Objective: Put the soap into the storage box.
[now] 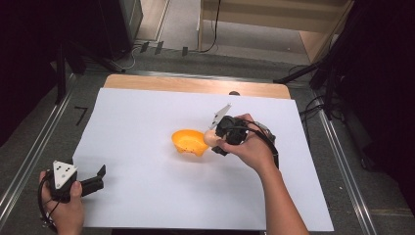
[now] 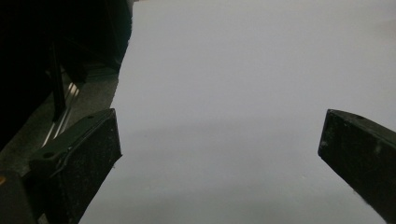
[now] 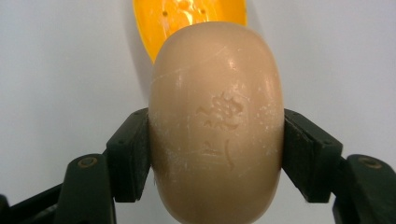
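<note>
Item: beige oval soap bar (image 3: 216, 126), mid-frame, clamped across its sides by right gripper (image 3: 216, 154); likely slippery, rigid. Left gripper (image 2: 219, 154) gapes empty.

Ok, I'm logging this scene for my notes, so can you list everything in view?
soap bar: one, beige, clamped between the right gripper's jaws, beside the dish
dish: one, orange, mid-sheet
paper sheet: one, white, covering most of the table
table: one, wooden, far edge showing
left gripper: one, black, open over the sheet's near left corner
right gripper: one, black, shut on the soap bar
hands: two, one on each gripper
</note>
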